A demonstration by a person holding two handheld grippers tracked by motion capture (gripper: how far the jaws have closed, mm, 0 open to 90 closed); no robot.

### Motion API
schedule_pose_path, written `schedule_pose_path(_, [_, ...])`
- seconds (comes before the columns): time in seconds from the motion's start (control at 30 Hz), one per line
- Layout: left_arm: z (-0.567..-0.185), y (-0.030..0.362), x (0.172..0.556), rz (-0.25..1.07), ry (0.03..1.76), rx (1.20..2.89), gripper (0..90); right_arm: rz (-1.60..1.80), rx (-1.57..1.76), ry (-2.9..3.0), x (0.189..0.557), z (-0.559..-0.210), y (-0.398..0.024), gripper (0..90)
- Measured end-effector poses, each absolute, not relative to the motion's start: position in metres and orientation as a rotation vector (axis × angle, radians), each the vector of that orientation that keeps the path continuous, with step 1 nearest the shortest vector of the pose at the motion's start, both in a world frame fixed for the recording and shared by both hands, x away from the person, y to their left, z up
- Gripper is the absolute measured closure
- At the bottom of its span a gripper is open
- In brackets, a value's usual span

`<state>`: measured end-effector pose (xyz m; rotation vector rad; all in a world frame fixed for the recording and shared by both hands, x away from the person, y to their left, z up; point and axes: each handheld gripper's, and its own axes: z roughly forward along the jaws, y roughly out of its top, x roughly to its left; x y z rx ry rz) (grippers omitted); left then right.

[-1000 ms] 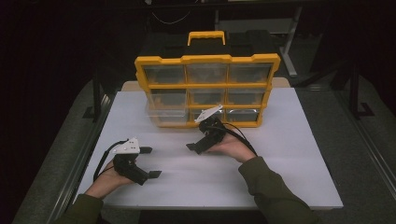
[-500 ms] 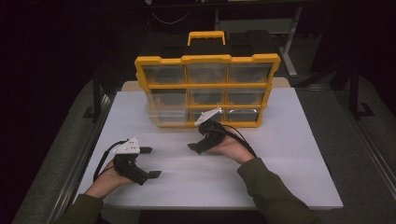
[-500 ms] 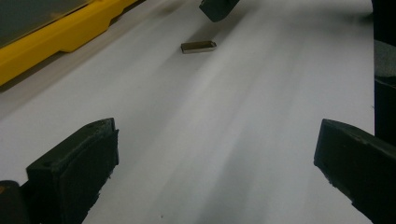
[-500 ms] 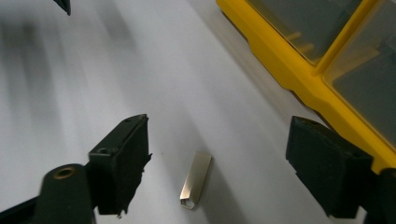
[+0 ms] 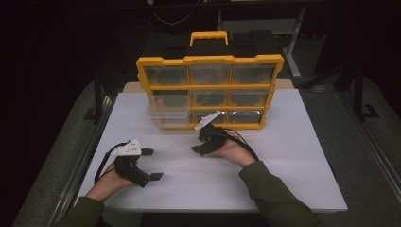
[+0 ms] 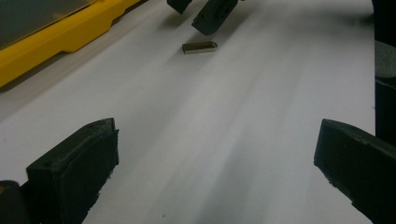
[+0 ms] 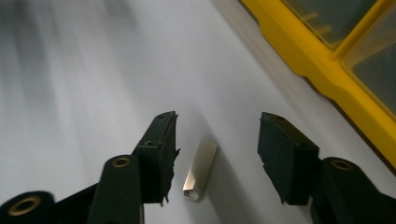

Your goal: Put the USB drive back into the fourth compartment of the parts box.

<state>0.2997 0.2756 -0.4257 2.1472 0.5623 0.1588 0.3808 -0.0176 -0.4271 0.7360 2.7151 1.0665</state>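
One slim metal bar (image 7: 200,170) lies on smooth white table (image 7: 70,84).

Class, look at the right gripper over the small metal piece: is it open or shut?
Open. The right gripper has its jaws set apart on either side of the small metal piece, which lies flat on the white table, untouched.

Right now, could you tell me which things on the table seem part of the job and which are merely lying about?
Likely in use:
- small flat silver metal piece, lying on the white tabletop between the open jaws of the right gripper
- yellow drawer organiser with clear drawers, one lower-left drawer pulled out

Idle:
- left gripper, open, holding nothing
- dark frames behind the table
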Motion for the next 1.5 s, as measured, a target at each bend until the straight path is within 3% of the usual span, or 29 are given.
schedule_pose_path(0.33, [-0.426,0.275,0.3,0.157,0.562,2.147,0.0,1.02,0.739,2.754,0.382,-0.436,-0.014,61.3])
schedule_pose_path(0.77, [-0.426,0.275,0.3,0.156,0.562,2.146,0.0,0.96,0.739,2.804,0.38,-0.441,-0.011,72.5])
schedule_pose_path(1.5, [-0.425,0.275,0.3,0.16,0.563,2.145,0.0,0.908,0.718,2.793,0.377,-0.444,-0.008,77.8])
